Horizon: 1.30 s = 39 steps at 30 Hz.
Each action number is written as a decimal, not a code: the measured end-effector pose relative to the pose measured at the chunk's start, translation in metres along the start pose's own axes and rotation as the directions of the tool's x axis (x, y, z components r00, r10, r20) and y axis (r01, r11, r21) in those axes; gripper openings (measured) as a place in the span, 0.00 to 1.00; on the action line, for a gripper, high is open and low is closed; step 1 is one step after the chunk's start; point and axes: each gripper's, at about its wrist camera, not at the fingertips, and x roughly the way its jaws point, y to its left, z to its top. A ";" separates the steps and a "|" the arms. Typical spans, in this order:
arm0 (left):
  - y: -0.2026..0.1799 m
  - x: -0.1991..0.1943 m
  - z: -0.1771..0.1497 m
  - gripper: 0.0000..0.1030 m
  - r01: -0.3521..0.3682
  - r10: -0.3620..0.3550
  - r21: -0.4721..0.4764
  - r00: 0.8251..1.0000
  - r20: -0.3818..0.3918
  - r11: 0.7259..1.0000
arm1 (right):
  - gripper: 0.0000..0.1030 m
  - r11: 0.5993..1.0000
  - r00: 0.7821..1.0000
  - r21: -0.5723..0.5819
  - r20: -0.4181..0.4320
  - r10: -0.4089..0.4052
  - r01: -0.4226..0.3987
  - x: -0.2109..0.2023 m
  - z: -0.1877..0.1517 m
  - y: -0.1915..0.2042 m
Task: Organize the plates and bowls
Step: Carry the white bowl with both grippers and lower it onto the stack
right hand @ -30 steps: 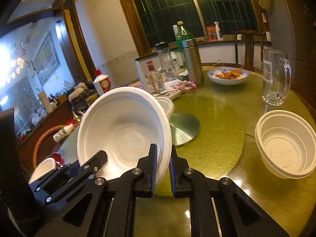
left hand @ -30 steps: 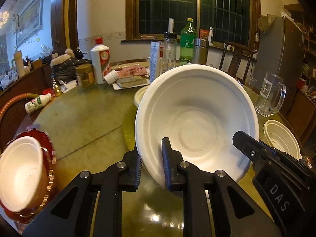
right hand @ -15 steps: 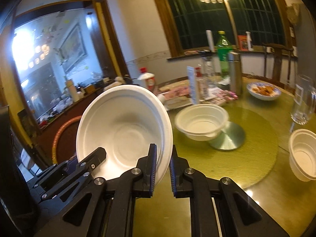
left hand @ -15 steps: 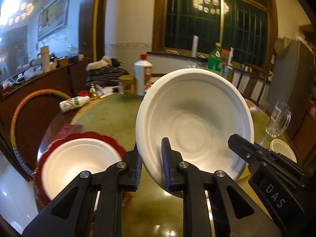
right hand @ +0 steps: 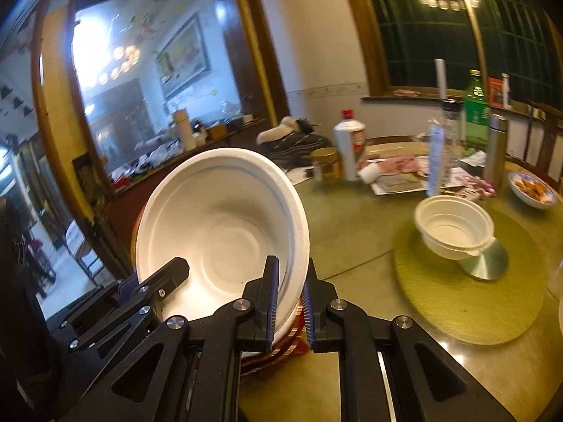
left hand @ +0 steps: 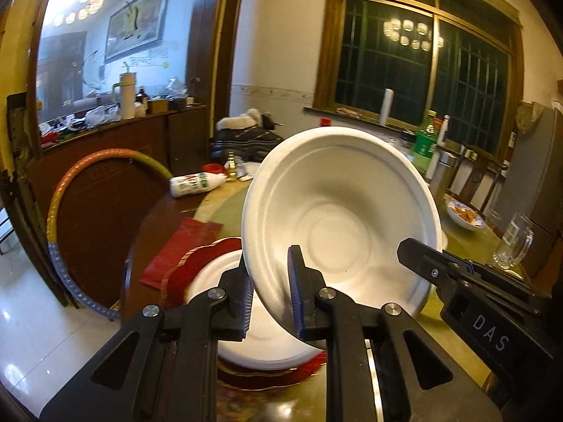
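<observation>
White bowl [left hand: 337, 225] pinched by both grippers, red plate [left hand: 197, 260] (left view only)

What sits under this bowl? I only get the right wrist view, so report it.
Observer: A second white bowl, upright on a red scalloped plate, directly below the held bowl.
Operator: Report the left grip.
Observer: The left gripper pinches the held bowl's lower left rim, one of its fingers inside, one outside.
Operator: Name what lies beside that plate.
Observer: A flat red packet at the plate's far left; beyond it, a white bottle lying on its side.
</observation>
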 end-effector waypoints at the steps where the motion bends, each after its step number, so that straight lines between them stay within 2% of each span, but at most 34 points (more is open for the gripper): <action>1: 0.005 0.002 0.000 0.15 -0.006 0.006 -0.002 1.000 -0.009 1.000 | 0.12 1.000 1.000 -0.010 -0.013 0.008 -0.009 0.005 0.000 0.007; 7: 0.026 0.016 -0.007 0.15 -0.027 0.025 -0.015 0.997 -0.079 1.000 | 0.12 0.999 0.995 -0.022 -0.092 0.044 -0.047 0.030 -0.006 0.023; 16: 0.036 0.035 -0.021 0.15 -0.021 0.019 -0.015 0.985 -0.169 1.000 | 0.13 0.997 0.975 0.032 -0.207 0.079 -0.074 0.063 -0.024 0.015; 31: 0.041 0.054 -0.024 0.15 -0.045 0.043 -0.003 0.970 -0.240 0.999 | 0.13 0.995 0.956 0.077 -0.281 0.077 -0.058 0.089 -0.028 0.002; 36: 0.048 0.057 -0.023 0.16 -0.062 0.050 -0.041 0.968 -0.246 0.997 | 0.21 0.998 0.959 0.055 -0.279 0.044 -0.030 0.093 -0.027 0.004; 38: 0.051 0.056 -0.021 0.18 -0.070 0.055 -0.056 0.970 -0.237 0.996 | 0.40 0.999 0.963 0.044 -0.269 0.030 -0.019 0.092 -0.027 0.006; 39: 0.054 0.054 -0.020 0.24 -0.071 0.052 -0.076 0.972 -0.229 0.995 | 0.44 0.999 0.965 0.039 -0.260 0.028 -0.018 0.091 -0.026 0.006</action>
